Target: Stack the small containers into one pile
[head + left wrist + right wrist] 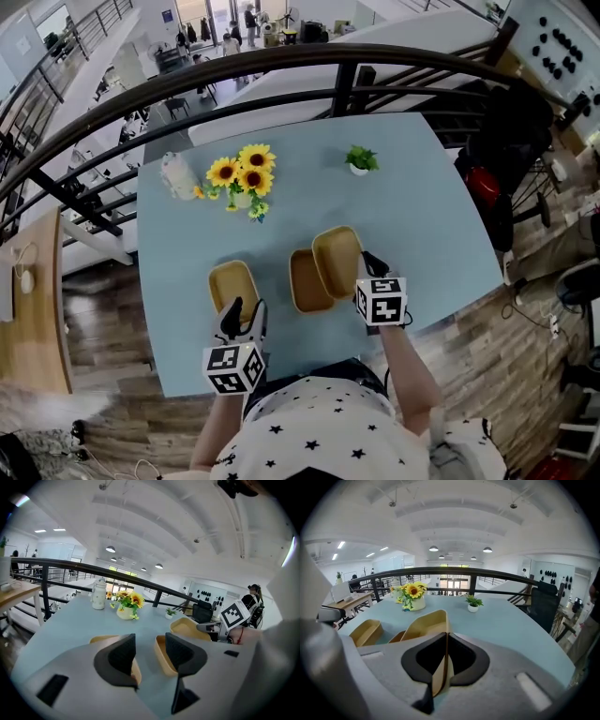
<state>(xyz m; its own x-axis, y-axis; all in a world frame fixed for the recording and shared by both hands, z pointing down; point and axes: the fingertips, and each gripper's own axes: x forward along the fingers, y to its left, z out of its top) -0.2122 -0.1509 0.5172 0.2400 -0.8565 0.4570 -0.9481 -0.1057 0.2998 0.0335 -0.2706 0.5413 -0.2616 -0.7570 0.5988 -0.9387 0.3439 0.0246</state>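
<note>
Three tan oval containers are on or over the light blue table (pixel 412 206). The left container (pixel 232 284) lies flat just ahead of my left gripper (pixel 246 309), whose jaws stand open; in the left gripper view (pixel 150 641) its right rim (pixel 135 670) shows between them. The middle container (pixel 306 281) also rests on the table (pixel 163 656). My right gripper (pixel 368 262) is shut on the near rim of the third container (pixel 337 259), which hangs tilted over the middle one's right side. The right gripper view (pixel 446 637) shows that thin rim (pixel 429 625) clamped between the pads.
A vase of sunflowers (pixel 242 178), a white jar (pixel 176 174) and a small potted plant (pixel 360 159) stand at the far side of the table. A dark curved railing (pixel 281 70) runs behind it. The table's near edge is right below the grippers.
</note>
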